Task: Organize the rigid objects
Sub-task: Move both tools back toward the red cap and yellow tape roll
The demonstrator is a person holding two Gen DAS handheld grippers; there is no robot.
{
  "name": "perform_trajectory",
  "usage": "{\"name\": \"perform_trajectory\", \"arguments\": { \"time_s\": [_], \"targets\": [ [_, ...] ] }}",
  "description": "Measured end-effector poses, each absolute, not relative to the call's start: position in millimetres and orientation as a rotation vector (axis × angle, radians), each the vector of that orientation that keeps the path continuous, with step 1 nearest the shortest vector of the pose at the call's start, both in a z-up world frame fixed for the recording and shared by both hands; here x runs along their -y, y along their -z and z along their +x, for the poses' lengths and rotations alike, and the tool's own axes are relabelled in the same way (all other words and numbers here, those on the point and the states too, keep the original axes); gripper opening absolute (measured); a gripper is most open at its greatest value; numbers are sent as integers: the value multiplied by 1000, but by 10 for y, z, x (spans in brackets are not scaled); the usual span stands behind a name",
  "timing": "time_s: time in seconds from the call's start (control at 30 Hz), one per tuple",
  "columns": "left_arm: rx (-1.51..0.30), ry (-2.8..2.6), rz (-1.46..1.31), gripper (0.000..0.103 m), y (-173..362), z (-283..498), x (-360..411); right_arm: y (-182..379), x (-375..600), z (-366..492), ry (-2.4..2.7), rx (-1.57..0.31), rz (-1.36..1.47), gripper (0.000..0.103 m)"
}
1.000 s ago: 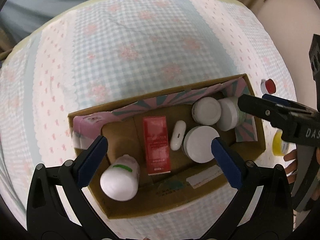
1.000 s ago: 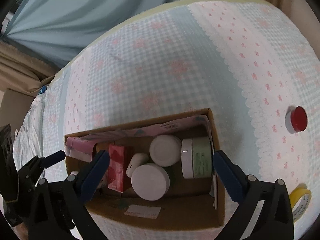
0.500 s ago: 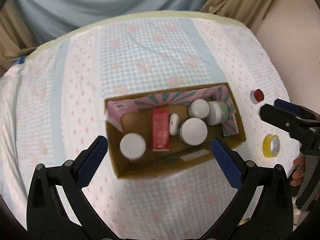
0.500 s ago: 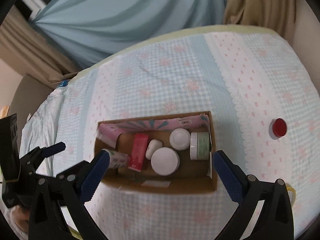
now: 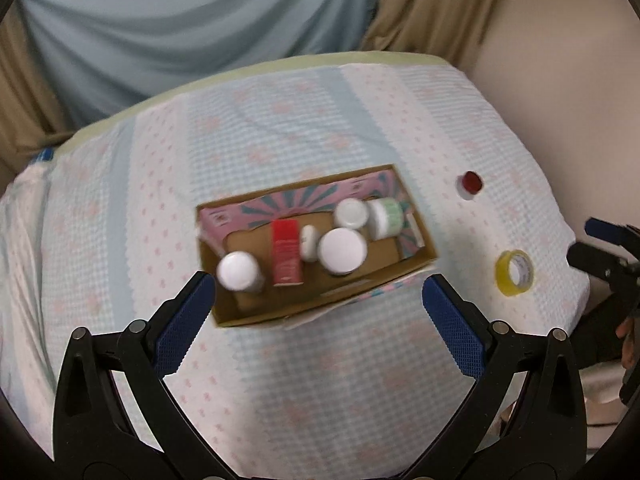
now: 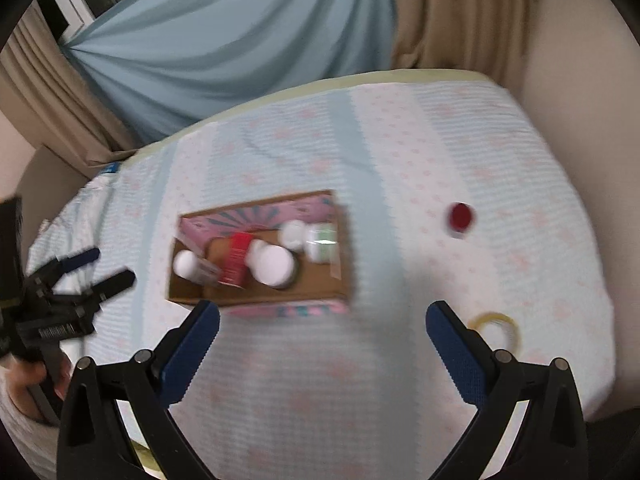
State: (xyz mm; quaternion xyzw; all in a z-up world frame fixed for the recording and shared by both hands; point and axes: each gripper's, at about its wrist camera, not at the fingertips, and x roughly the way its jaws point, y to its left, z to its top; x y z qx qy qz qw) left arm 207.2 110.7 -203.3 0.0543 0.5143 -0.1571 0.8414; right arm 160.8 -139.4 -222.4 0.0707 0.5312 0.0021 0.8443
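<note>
Blue-padded, the left gripper and right gripper both hang spread and empty at the lower frame, above the bedspread. The cardboard box of jars sits mid-frame; a yellow tape roll lies to its right.

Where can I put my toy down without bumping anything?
The checked cloth behind the cardboard box is bare up to the far edge, and so is the strip in front of it. The box is crowded with jars and a red carton. On its right lie a red cap and yellow tape roll.
</note>
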Motion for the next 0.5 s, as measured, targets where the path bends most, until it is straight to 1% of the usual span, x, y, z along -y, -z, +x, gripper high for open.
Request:
{"name": "perform_trajectory", "arguments": {
  "time_s": [0.27,0.5],
  "targets": [
    [-1079,439,162,103,2134,2061,-119,2290,2223,1098,179,-1093,160,103],
    [-1097,486,205,103,2456,2193,812,2635,2806,821,238,-1103,149,103]
  ]
}}
